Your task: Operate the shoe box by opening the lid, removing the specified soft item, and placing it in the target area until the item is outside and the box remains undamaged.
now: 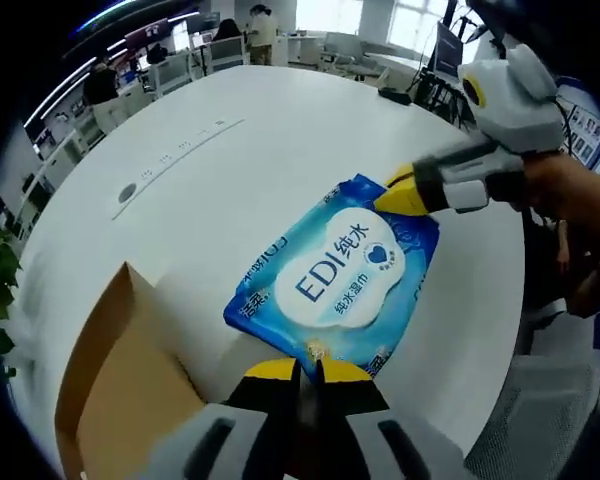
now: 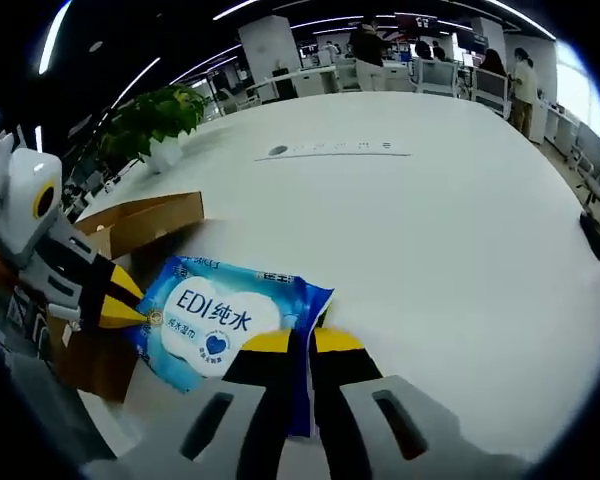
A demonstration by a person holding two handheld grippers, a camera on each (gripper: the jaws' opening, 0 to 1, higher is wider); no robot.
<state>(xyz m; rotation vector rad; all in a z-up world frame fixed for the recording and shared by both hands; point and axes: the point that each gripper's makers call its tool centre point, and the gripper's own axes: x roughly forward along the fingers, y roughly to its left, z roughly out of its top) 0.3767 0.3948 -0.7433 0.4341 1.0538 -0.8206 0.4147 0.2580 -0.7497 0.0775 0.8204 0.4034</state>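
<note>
A blue soft pack of wet wipes point(image 1: 335, 272) with a white label hangs stretched between both grippers over the white table point(image 1: 280, 140). My left gripper point(image 1: 308, 368) is shut on the pack's near edge, its yellow tips pressed together. My right gripper point(image 1: 400, 190) comes in from the right and pinches the far corner. In the right gripper view the same pack point(image 2: 215, 318) is held by my right gripper point(image 2: 303, 342) at its near edge and by the left gripper point(image 2: 130, 302) at its far end. The brown cardboard shoe box point(image 1: 120, 385) point(image 2: 140, 222) stands open beside the pack.
A long cable slot point(image 2: 330, 150) and a round cap point(image 1: 127, 192) are set into the table. A potted plant point(image 2: 155, 118) stands behind the box. A hand point(image 1: 570, 210) holds the right gripper. Desks, chairs and people fill the room behind.
</note>
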